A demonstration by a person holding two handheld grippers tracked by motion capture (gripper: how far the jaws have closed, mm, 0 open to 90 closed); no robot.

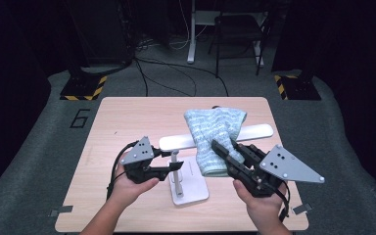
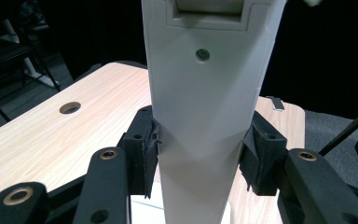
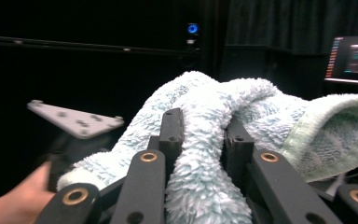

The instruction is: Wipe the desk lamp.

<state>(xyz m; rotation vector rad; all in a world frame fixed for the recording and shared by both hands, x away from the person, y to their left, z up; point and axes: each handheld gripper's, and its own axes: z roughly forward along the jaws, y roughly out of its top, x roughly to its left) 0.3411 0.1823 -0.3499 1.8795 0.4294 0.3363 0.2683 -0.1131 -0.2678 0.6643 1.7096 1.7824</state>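
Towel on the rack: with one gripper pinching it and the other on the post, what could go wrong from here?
1. The right gripper pinches only a fold of the towel; a pull could drag the whole towel off the bar.
2. The rack's base looks small; if the left gripper loosens on the post, the rack may tip.
3. The towel hangs off-centre on the bar and may slide off.

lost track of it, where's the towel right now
In the high view the towel hangs over the right half of the rack's white bar, pinched by the right gripper.
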